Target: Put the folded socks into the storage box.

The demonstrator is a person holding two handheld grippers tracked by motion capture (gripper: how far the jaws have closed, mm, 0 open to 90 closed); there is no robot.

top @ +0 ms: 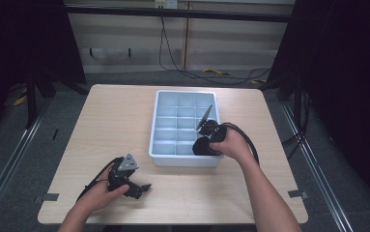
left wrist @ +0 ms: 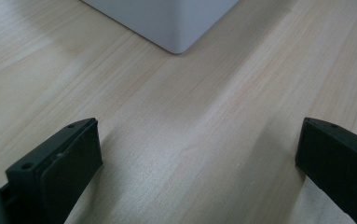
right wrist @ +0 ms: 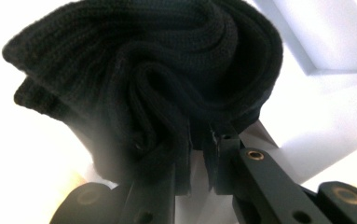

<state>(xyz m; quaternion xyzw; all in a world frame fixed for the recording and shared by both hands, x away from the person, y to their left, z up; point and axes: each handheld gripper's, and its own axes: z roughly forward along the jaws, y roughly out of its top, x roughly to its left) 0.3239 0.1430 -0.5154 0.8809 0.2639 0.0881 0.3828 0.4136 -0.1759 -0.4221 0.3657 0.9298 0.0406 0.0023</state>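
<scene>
A black ribbed knit cloth, folded in a bundle, is pinched between the near-closed jaws of my right gripper. From the high view, the right gripper holds this black cloth low over the front right compartments of a pale blue divided tray. My left gripper rests low on the wooden table in front of the tray's near left corner. Its jaws stand wide open with bare wood between them. The tray corner lies ahead of it.
The tray has several small compartments, and those not hidden by the hand look empty. Pale tray walls rise close behind the cloth. Cables trail from both grippers over the table. Dark floor and rails surround the table.
</scene>
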